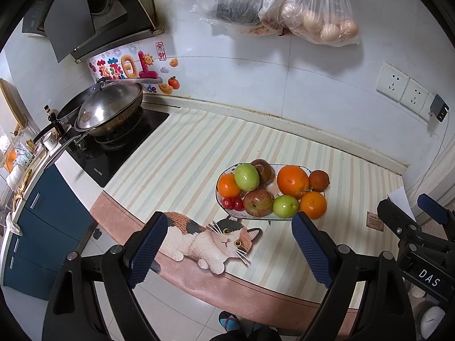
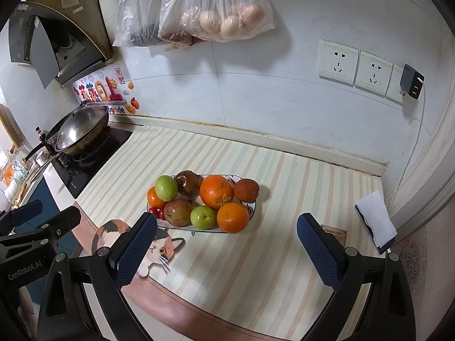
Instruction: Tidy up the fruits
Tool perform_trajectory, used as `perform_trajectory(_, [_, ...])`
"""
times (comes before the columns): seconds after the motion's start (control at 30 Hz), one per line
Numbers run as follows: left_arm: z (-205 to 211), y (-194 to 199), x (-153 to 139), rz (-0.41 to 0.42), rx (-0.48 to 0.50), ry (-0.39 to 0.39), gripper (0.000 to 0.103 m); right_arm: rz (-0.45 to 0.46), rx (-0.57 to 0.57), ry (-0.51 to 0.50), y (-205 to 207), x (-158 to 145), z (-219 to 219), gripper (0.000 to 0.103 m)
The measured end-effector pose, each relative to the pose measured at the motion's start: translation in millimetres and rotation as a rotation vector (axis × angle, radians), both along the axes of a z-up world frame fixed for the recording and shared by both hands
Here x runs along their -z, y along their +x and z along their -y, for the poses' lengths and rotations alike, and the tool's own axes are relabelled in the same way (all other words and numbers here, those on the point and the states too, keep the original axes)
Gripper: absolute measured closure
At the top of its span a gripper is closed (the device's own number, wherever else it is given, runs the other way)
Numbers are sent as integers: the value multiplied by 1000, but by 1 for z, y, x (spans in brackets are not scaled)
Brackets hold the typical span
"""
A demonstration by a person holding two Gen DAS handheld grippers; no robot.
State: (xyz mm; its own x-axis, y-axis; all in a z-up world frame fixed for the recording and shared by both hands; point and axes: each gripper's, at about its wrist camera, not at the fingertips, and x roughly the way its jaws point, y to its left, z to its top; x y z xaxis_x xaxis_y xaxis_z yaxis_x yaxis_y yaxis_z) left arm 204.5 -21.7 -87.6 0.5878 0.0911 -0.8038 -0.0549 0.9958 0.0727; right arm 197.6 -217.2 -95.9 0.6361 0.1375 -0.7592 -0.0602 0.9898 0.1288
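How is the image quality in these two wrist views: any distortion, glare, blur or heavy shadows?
Left wrist view: strong fisheye bending of the counter edge, black corners, sharp fruit plate, glare on the wok lid. Right wrist view: same curvature, even daylight, soft shadows under the hanging bags, plate sharp; no motion blur in either.

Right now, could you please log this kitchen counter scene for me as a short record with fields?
surface: striped mat with a cat picture
container: oval plate, fruit piled on it
fruit: oranges, green apples, red apple, cherry tomatoes
left gripper: open, empty, short of the plate
right gripper: open, empty
stove side: covered wok
wall: hanging plastic bags
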Motion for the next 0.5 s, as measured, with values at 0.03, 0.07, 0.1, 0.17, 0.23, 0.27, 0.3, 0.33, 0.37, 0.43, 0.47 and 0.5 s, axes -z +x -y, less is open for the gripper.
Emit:
perform_trajectory(0.03, [0, 0, 0, 1, -1, 0, 14, 0, -1, 1, 0, 0, 0, 2])
perform_trajectory(0.07, [-1, -1, 0, 1, -3, 0, 14, 0, -1, 2, 0, 0, 0, 2])
perform_trajectory(0.1, [-1, 0, -1, 2, -3, -1, 14, 1, -1, 2, 0, 0, 0, 2])
perform_trajectory(0.17, [-2, -1, 0, 3, -5, 1, 14, 3, -2, 3, 0, -1, 1, 2])
perform_trajectory(0.23, [-2, -2, 1, 3, -6, 1, 14, 5, -3, 1, 1, -1, 0, 2])
perform_trajectory(0.27, [-2, -2, 1, 4, -5, 1, 14, 5, -2, 2, 1, -1, 1, 2])
perform_trajectory(0.3, [-2, -2, 1, 4, -5, 2, 14, 4, -2, 3, 1, -1, 1, 2])
perform_trajectory(0.33, [-2, -2, 1, 3, -5, 2, 14, 3, -2, 4, 1, -1, 0, 2])
perform_trajectory(0.37, [-2, -2, 0, 4, -6, 0, 14, 3, -3, 1, 1, -1, 0, 2])
perform_trajectory(0.43, [-2, -2, 0, 12, -5, -1, 14, 3, -3, 2, 0, -1, 1, 2])
perform_trajectory(0.47, [-3, -3, 0, 12, -4, 1, 14, 3, -4, 1, 1, -2, 0, 2])
perform_trajectory(0.5, [-3, -3, 0, 14, -3, -1, 14, 2, -5, 2, 1, -3, 0, 2])
